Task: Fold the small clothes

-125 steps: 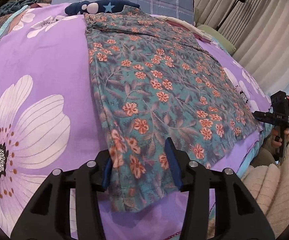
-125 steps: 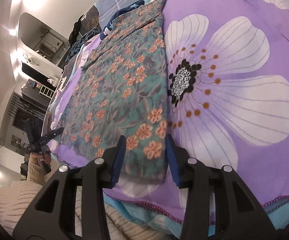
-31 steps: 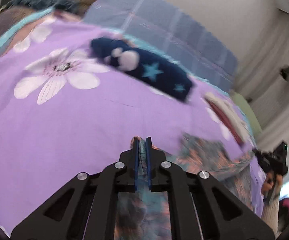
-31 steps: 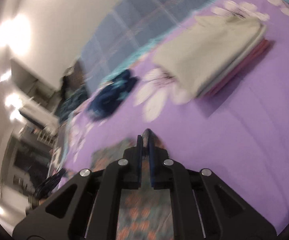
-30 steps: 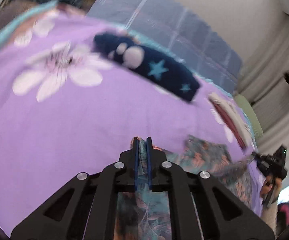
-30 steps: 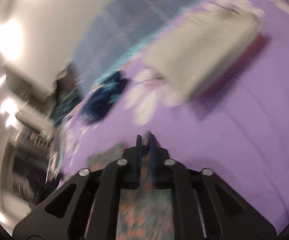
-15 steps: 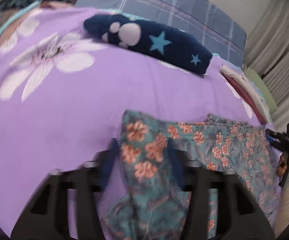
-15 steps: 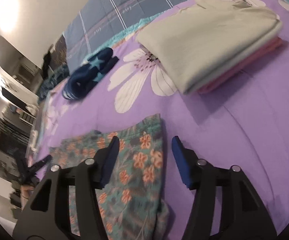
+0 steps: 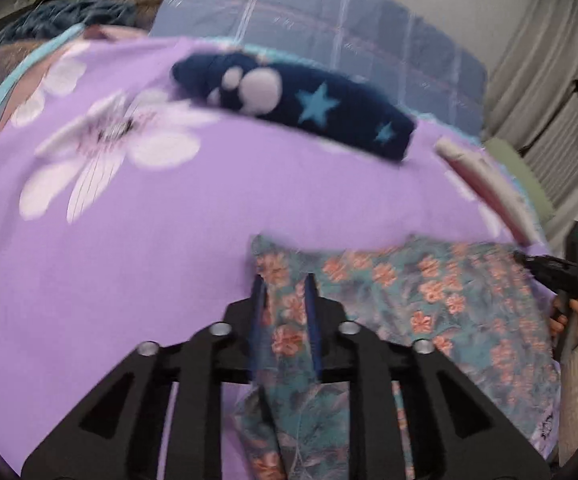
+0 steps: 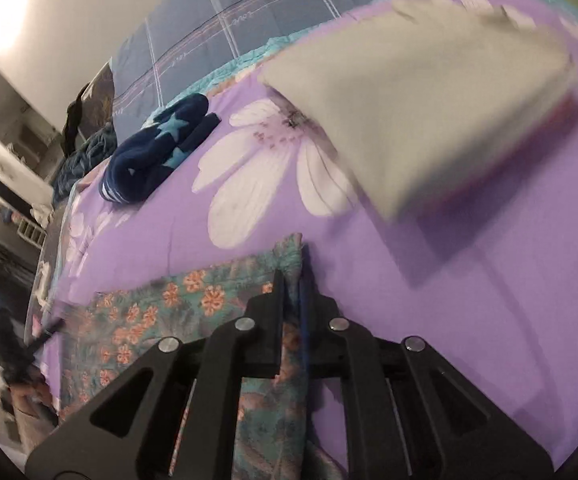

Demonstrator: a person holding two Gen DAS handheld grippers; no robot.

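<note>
1. the floral garment [image 9: 429, 300] lies on the purple bedspread [image 9: 129, 240], already doubled over, its far edge facing the pillows and its near part running under both tools.
2. the left gripper [image 9: 284, 292] sits at the garment's far left corner; its jaws stand a little apart with cloth between them, so i judge them open or nearly so, not pinching.
3. the right gripper [image 10: 292, 280] sits at the far right corner; its jaws stand close together with a strip of cloth between them, and i cannot tell whether they clamp it.
4. the step in hand looks like setting this fold down or gripping again for the next one. to do it well, both corners should stay level and square to the edge beneath, the cloth drawn gently taut between the tools so no ripple sets in.
5. further out, a navy star-print piece [image 9: 301, 108] lies near the blue checked pillow [image 9: 329, 40], and a folded stack of grey over pink [image 10: 429, 80] lies on the right, well apart from the garment.
</note>
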